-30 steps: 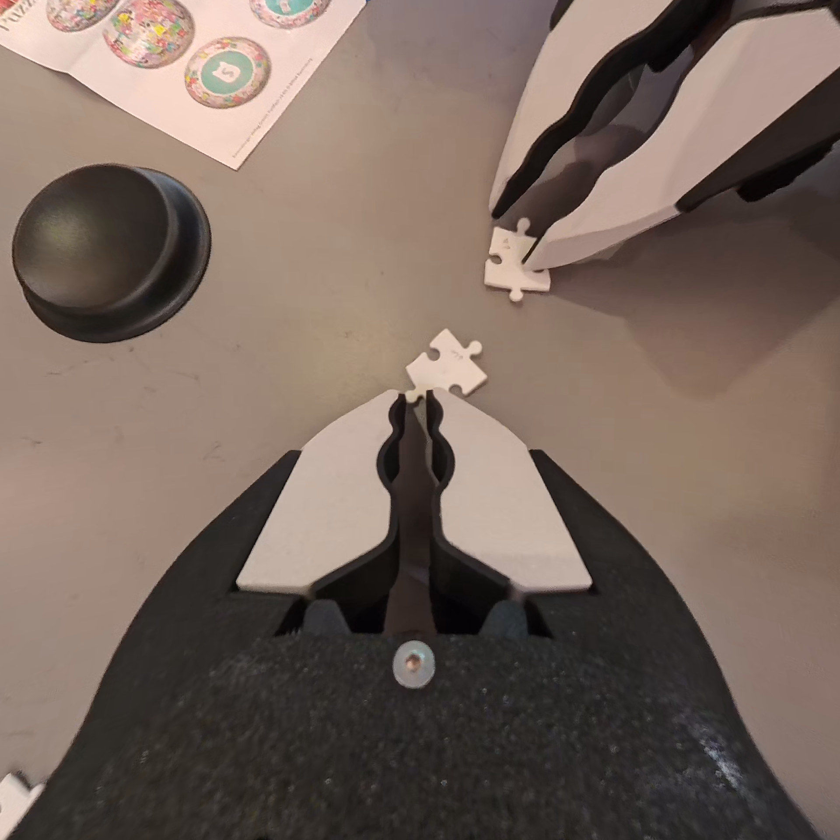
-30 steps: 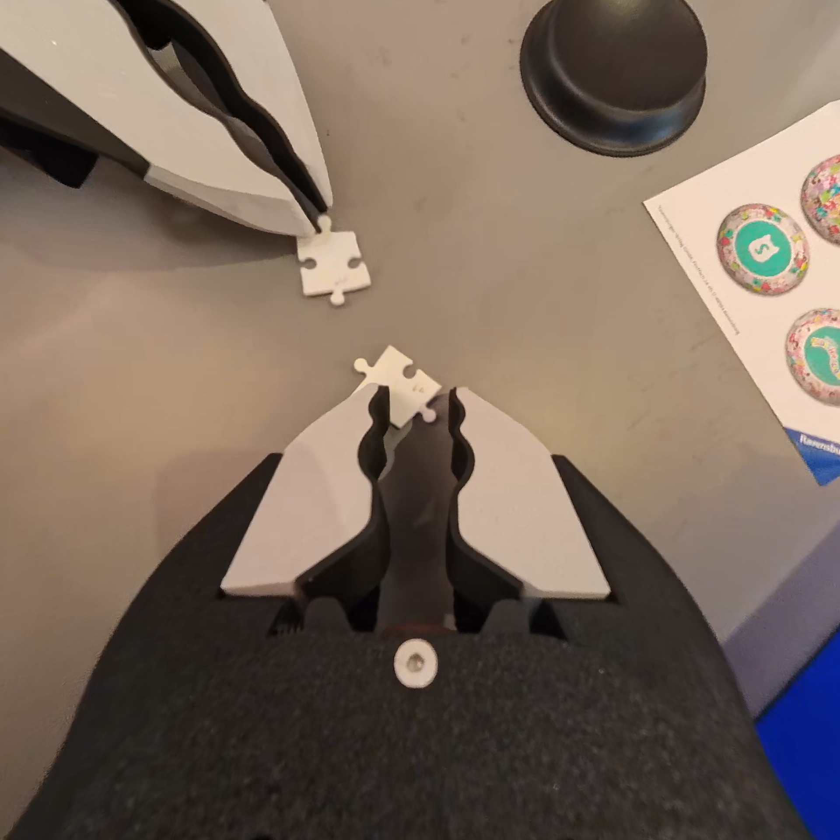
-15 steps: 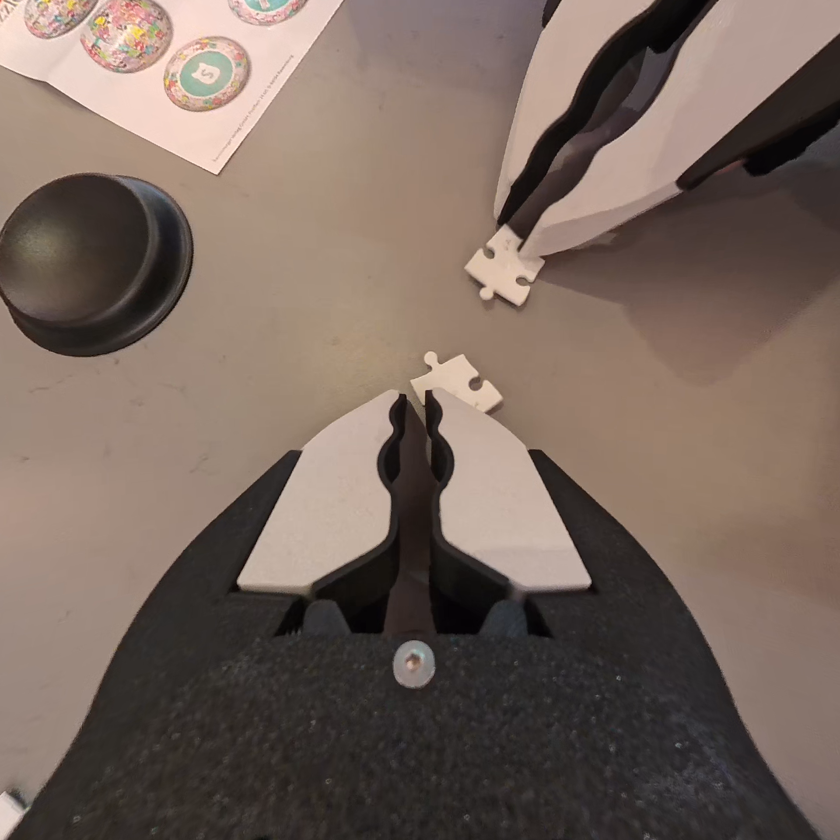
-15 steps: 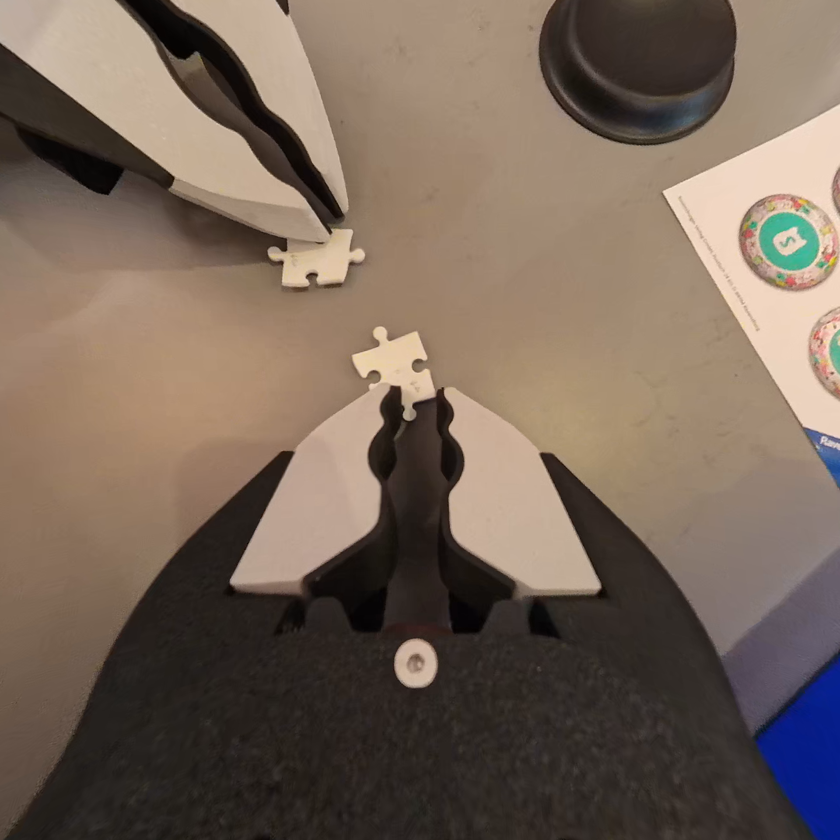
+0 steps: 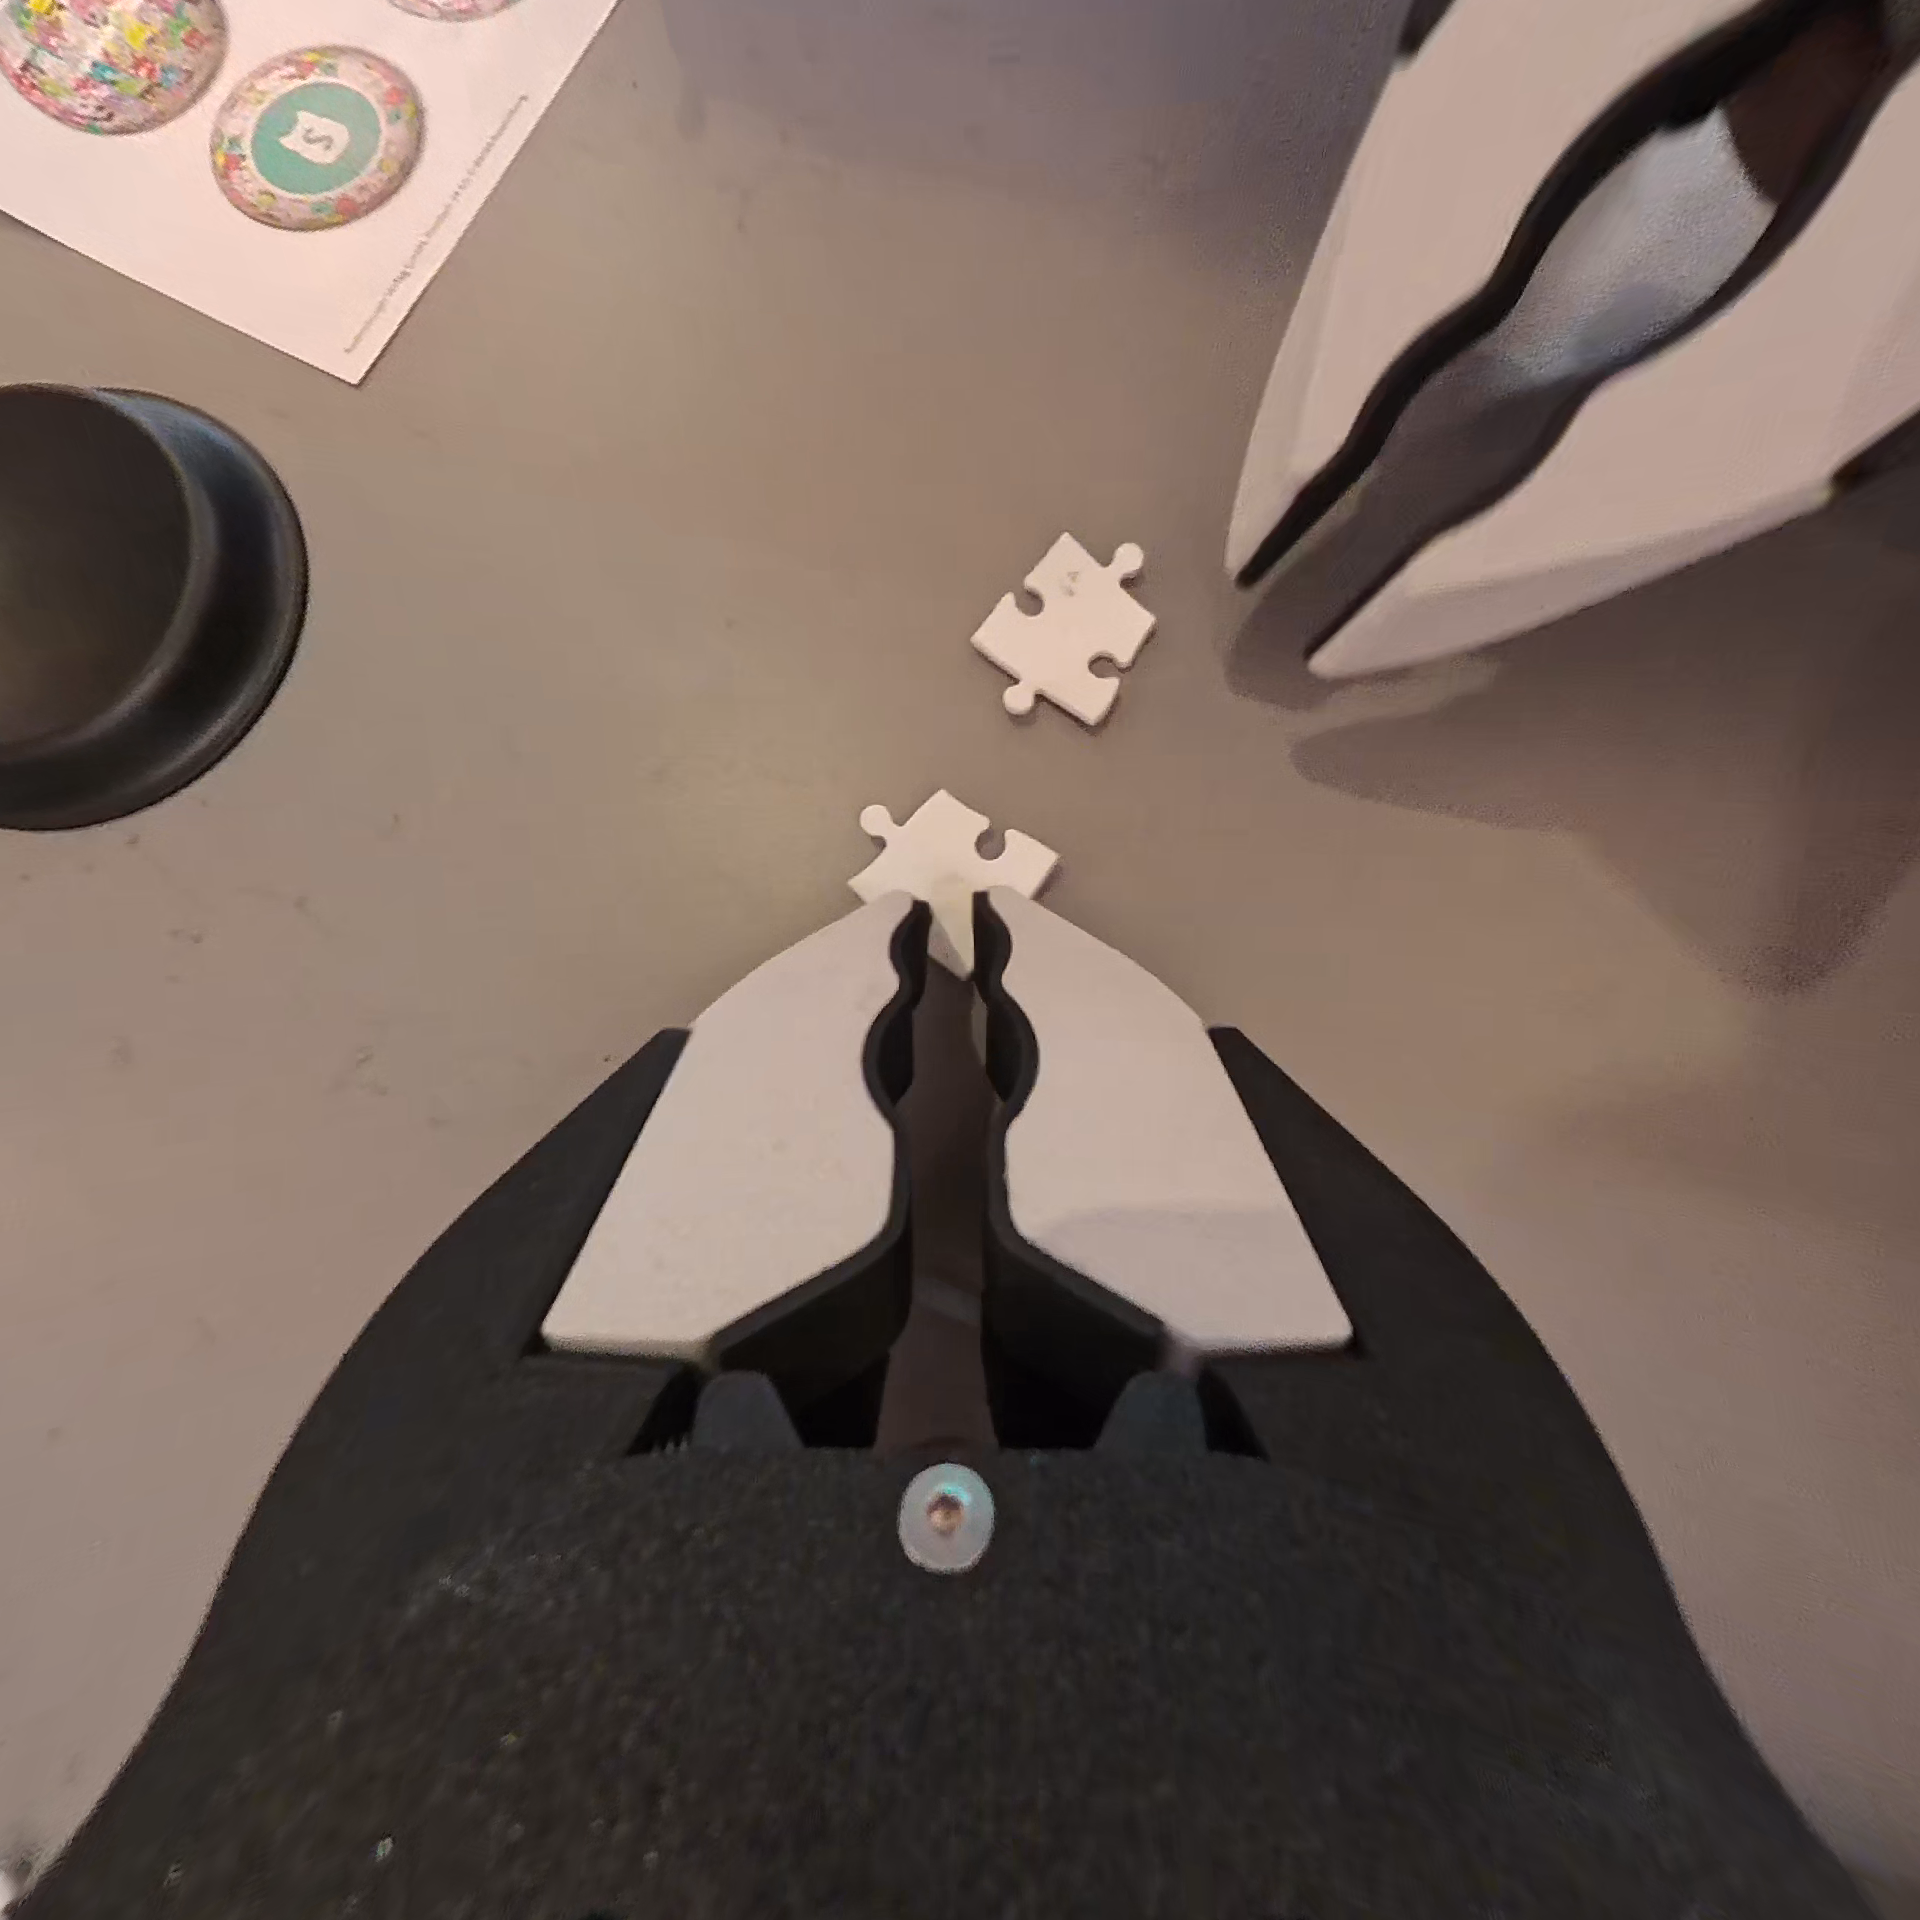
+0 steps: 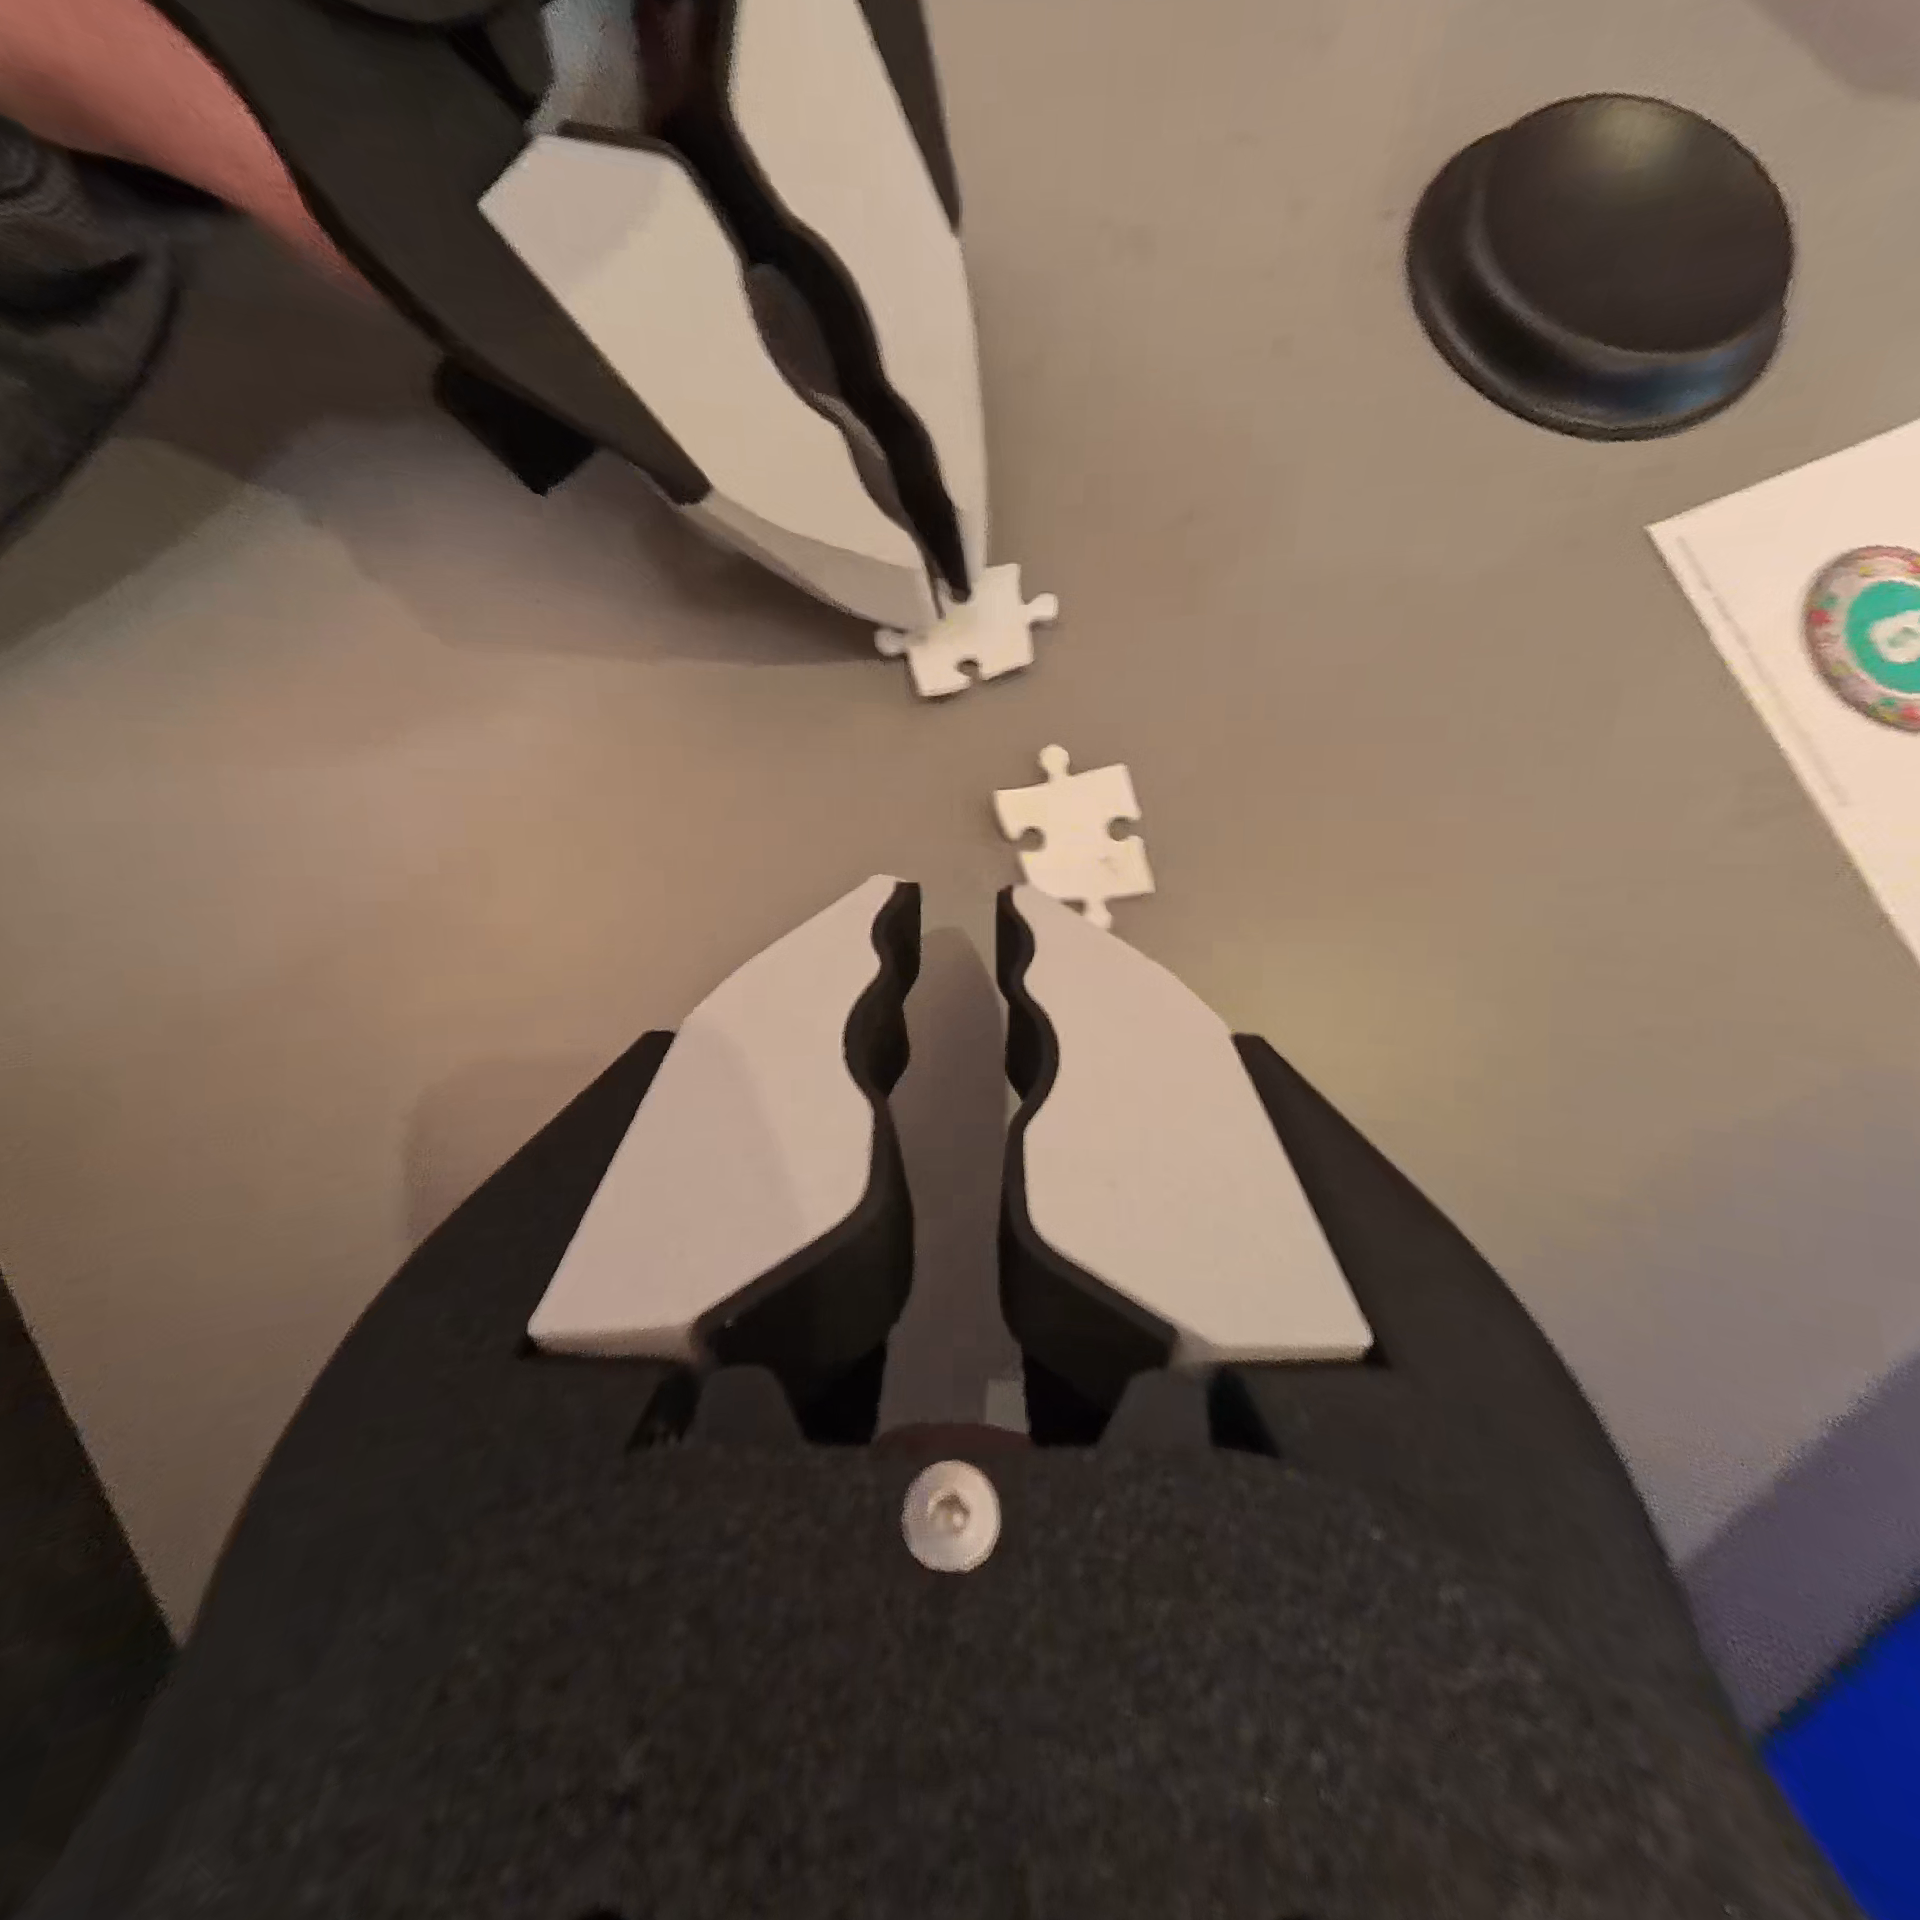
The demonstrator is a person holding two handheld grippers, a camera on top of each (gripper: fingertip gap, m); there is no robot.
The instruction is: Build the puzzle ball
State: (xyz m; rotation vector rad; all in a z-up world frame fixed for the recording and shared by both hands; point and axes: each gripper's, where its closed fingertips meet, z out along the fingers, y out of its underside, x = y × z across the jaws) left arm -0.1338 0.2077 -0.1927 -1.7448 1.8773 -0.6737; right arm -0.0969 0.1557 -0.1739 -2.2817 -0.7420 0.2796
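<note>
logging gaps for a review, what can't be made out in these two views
- Printed face of both white puzzle pieces: they show plain sides in both views.
- Tip of the held piece: covered by the left gripper.
- Black domed stand: cut by the left view's edge.
- Instruction sheet: cut by the right view's edge.

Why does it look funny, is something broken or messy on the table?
Nothing is broken or spilled. The only odd thing: both puzzle pieces show blank white backs. One is pinched in the left hand-held gripper; the other lies loose beside the open right hand-held gripper.
</note>
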